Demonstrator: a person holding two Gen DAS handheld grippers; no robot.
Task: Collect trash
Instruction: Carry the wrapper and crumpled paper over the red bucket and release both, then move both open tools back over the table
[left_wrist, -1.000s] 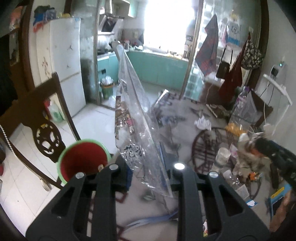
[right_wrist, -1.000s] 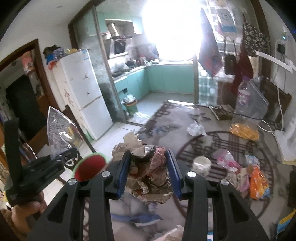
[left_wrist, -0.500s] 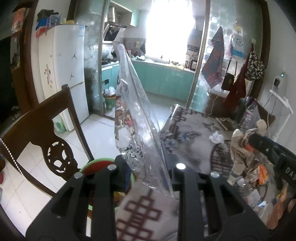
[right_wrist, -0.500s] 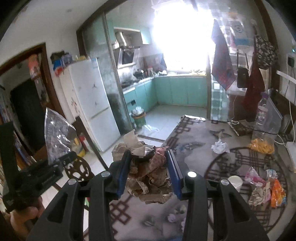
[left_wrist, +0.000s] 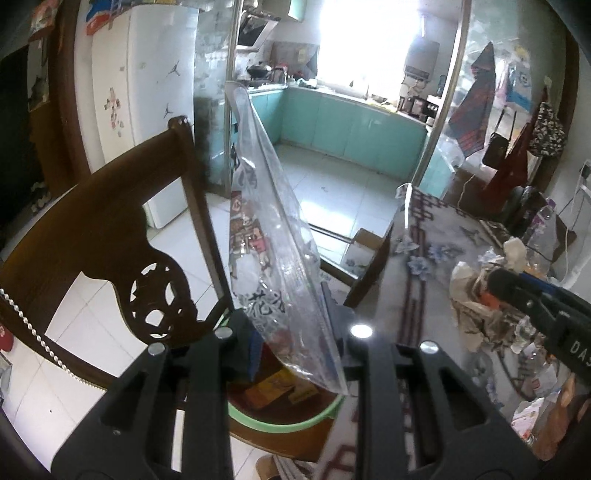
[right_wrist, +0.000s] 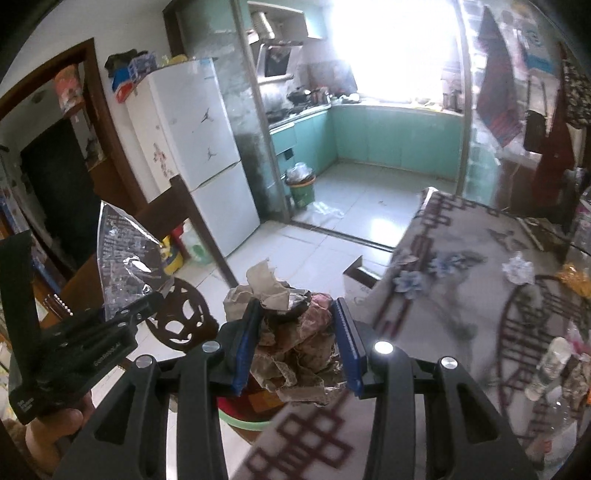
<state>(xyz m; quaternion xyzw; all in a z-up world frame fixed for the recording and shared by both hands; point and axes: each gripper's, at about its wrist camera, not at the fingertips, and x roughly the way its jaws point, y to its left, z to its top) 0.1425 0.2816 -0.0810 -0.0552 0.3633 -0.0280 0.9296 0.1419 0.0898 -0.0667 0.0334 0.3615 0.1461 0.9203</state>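
My left gripper (left_wrist: 295, 332) is shut on a clear printed plastic wrapper (left_wrist: 266, 236) that stands up between its fingers. It hovers over a green-rimmed red bin (left_wrist: 284, 417) on a chair seat. My right gripper (right_wrist: 295, 332) is shut on a wad of crumpled brown paper trash (right_wrist: 291, 343), held above the same bin (right_wrist: 240, 417) at the table's left edge. The left gripper (right_wrist: 144, 306) and its wrapper (right_wrist: 122, 258) show at left in the right wrist view. The right gripper's fingers (left_wrist: 524, 295) and the paper wad (left_wrist: 476, 295) show at right in the left wrist view.
A carved dark wooden chair back (left_wrist: 110, 236) rises left of the bin. The table with patterned cloth (right_wrist: 461, 277) holds more trash: a white tissue (right_wrist: 517, 267), bottles and wrappers (right_wrist: 554, 365). A white fridge (right_wrist: 195, 147) and a tiled kitchen floor (right_wrist: 362, 199) lie beyond.
Both grippers moved left off the table toward the chair, each keeping its load. The bin now sits directly beneath both grippers, and the chair back looms closer.
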